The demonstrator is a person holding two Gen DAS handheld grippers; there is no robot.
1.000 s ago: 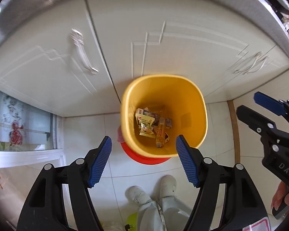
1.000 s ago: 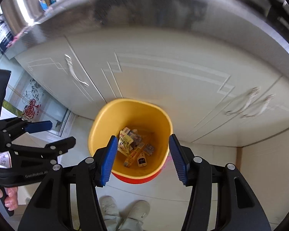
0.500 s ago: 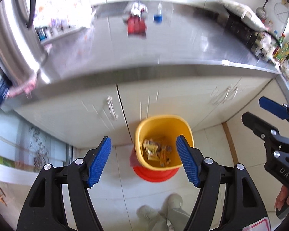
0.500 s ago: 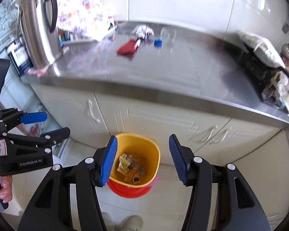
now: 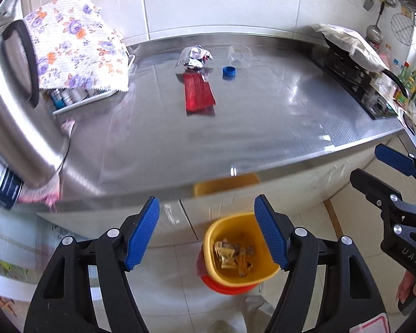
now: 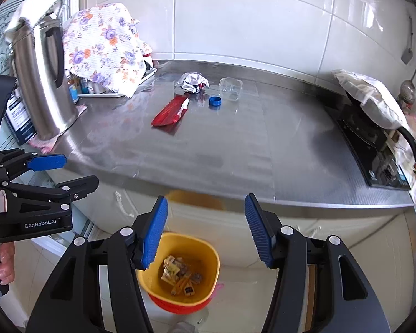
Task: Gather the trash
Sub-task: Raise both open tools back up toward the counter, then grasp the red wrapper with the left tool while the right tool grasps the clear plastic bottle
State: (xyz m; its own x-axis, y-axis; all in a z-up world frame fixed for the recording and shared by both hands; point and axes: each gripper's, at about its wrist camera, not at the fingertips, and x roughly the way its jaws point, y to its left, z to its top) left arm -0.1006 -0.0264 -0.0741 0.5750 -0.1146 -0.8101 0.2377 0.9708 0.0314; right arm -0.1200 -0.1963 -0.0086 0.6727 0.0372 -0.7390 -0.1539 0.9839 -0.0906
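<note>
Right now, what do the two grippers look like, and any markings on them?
Both are black plastic clamp-style frames with silver rivets and ribbed blue pads. The left gripper reads "GenRobot.AI" in white and carries a small handwritten paper tag; the right gripper shows partial white lettering. No sleeves or cables visible.

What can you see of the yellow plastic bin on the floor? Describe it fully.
The yellow plastic bin is open-topped with rounded corners and stands upright on the pale tiled floor before the white cabinet doors. A red base shows beneath it. Yellow and brown wrappers lie on its bottom. No gripper touches it.
</note>
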